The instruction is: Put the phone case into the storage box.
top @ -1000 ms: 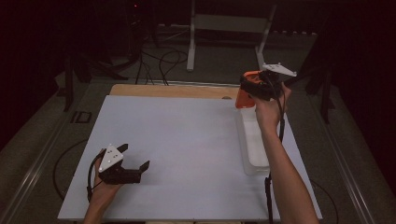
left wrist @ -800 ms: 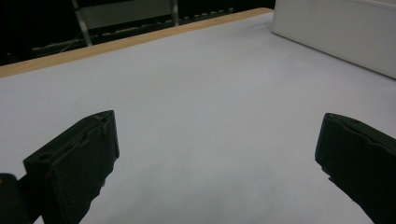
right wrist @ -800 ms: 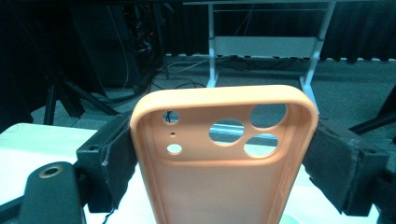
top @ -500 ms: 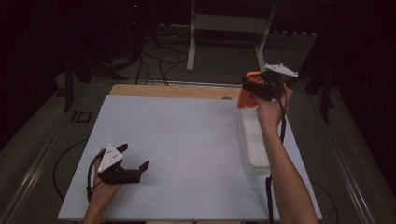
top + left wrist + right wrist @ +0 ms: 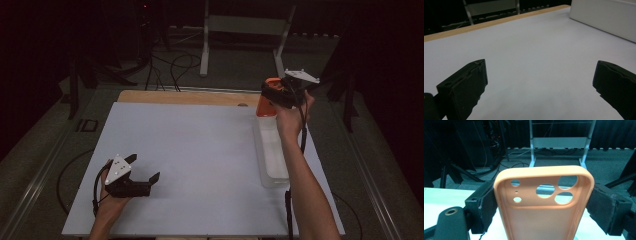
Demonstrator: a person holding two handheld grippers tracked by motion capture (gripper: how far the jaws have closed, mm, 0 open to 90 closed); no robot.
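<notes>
The orange phone case (image 5: 544, 205) sits clamped across its width between the pads of my right gripper (image 5: 544, 202), camera cutouts uppermost, inner face toward the gripper camera. In the high view the case (image 5: 263, 104) hangs in the air over the far end of the clear tray (image 5: 272, 176) at the right edge of the worktop (image 5: 200, 150).

Risks, as I judge them:
- The case looks like a soft, flexible shell. Gripped only by its side walls, it may bow or pop out if I squeeze harder or swing quickly.
- A tilted release could let it catch the tray's rim and drop onto the worktop or past its far edge.
- The trailing cable may snag my forearm during the descent.

My left gripper (image 5: 131, 181) rests low on the near-left worktop, fingers (image 5: 464, 90) spread wide, holding nothing.

No brand, label or legible writing appears on the case, tray or grippers.
</notes>
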